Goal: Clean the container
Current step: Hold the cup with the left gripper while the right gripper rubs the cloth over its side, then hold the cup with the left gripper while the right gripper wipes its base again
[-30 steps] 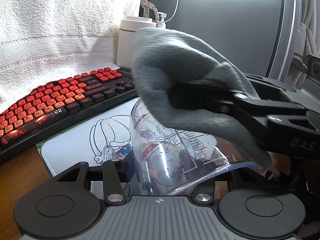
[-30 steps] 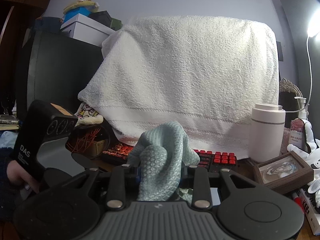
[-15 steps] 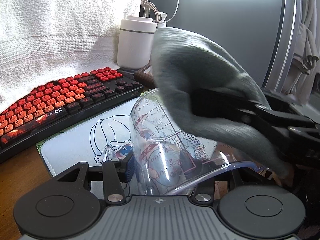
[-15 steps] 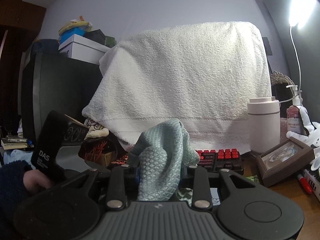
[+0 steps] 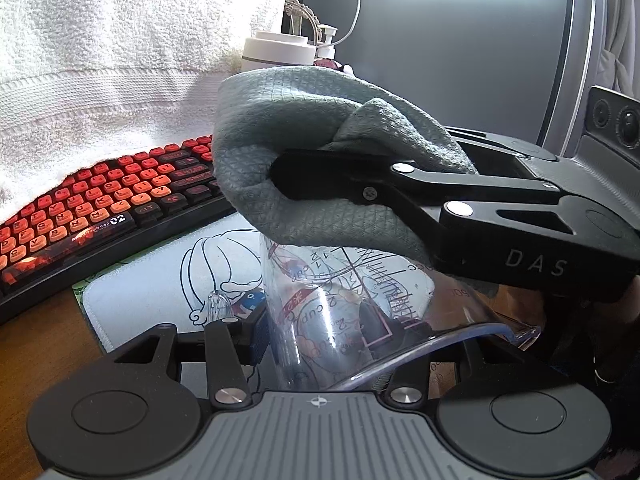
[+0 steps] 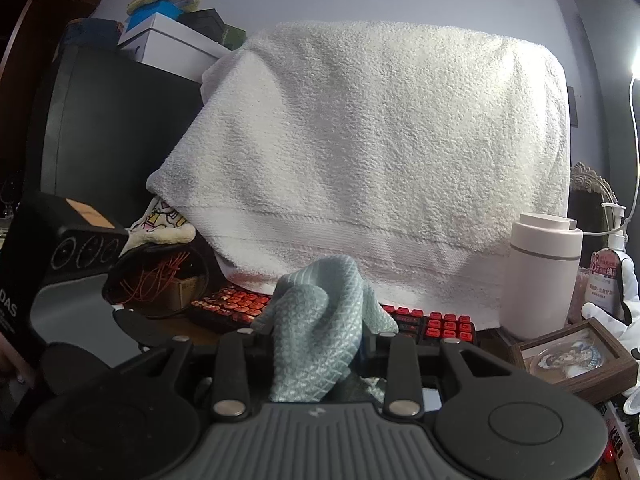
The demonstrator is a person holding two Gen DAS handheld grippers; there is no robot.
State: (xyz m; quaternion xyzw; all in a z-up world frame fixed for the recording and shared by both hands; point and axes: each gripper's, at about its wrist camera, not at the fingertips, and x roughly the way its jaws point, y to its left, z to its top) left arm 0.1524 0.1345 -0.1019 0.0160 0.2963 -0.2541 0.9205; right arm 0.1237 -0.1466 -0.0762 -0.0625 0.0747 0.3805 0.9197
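Wood shows at the edge of a cluttered counter [image 5: 36, 344], where a red-keyed keyboard [image 5: 100, 208] sits under a white towel [image 6: 380, 152] draped over something tall, with a white printed mat [image 5: 160, 288] in front of it. Over that mat the left gripper [image 5: 320, 316] is closed on the container [image 5: 332, 300], a clear measuring cup with printed scale marks; the cup is tilted, its wide rim toward the right. The right gripper [image 5: 280, 178] is clamped on a bunched grey-green cloth [image 5: 304, 152], which hangs just above the cup's upper wall. Whether cloth and plastic actually touch cannot be told from either view.

Judging by that, the wiping is in hand and the cloth needs to press on or into the cup next. Several things could spoil it:

- A hard push on the tilted cup could twist it in the left gripper's hold, since smooth plastic gives little purchase
- The cloth is held as a loose bundle, so a dragging stroke might pull it free
- Swinging the right gripper wide risks knocking the white canister [image 6: 544, 272] or the framed picture [image 6: 572, 356] nearby
- A dropped cup would land on the mat or keyboard
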